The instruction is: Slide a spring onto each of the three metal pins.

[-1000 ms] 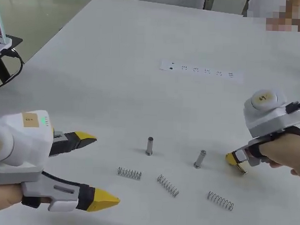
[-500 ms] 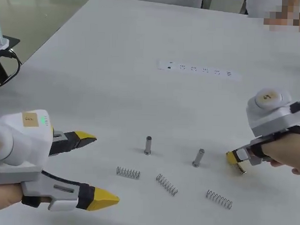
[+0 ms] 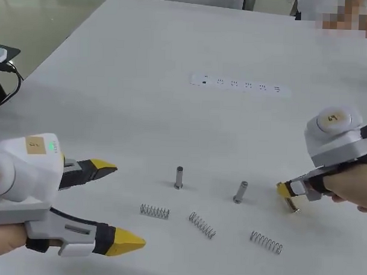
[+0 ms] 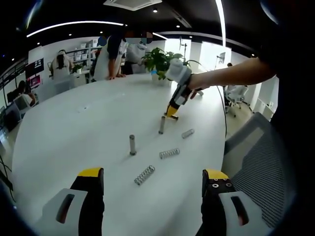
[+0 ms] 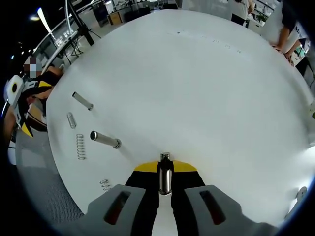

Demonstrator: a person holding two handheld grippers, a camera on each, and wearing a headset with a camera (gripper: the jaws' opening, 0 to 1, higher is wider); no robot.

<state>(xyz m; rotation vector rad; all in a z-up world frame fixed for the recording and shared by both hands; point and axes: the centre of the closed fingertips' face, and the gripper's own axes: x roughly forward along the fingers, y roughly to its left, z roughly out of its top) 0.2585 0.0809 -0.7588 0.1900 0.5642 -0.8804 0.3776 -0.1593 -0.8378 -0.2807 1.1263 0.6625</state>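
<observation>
Three springs [image 3: 202, 225] lie loose in a row near the person's edge of the worktop [image 3: 144, 64], none on a pin yet. Just beyond them stand the left pin [image 3: 179, 178] and the middle pin [image 3: 240, 192], both upright and well apart from each other. The third pin [image 5: 165, 179] is not standing. It is clamped in the right gripper [image 3: 288, 197], low over the worktop towards its right edge, and I cannot tell whether its tip touches the surface.

The main risk, as I judge it, lies with this third pin. It is smooth and round, and the jaws pinch it along its length, so it may slip or twist. If it is let go tilted, it would likely topple and roll, perhaps into the middle pin nearby. A careless sweep of either gripper could also knock over a standing pin. The thin springs may flick away or squash under a hard pinch.

The right gripper's jaws stand narrow, closed on the third pin. The left gripper [image 3: 118, 203] is spread wide and holds and touches nothing. It hovers towards the worktop's left edge, short of the springs.
</observation>
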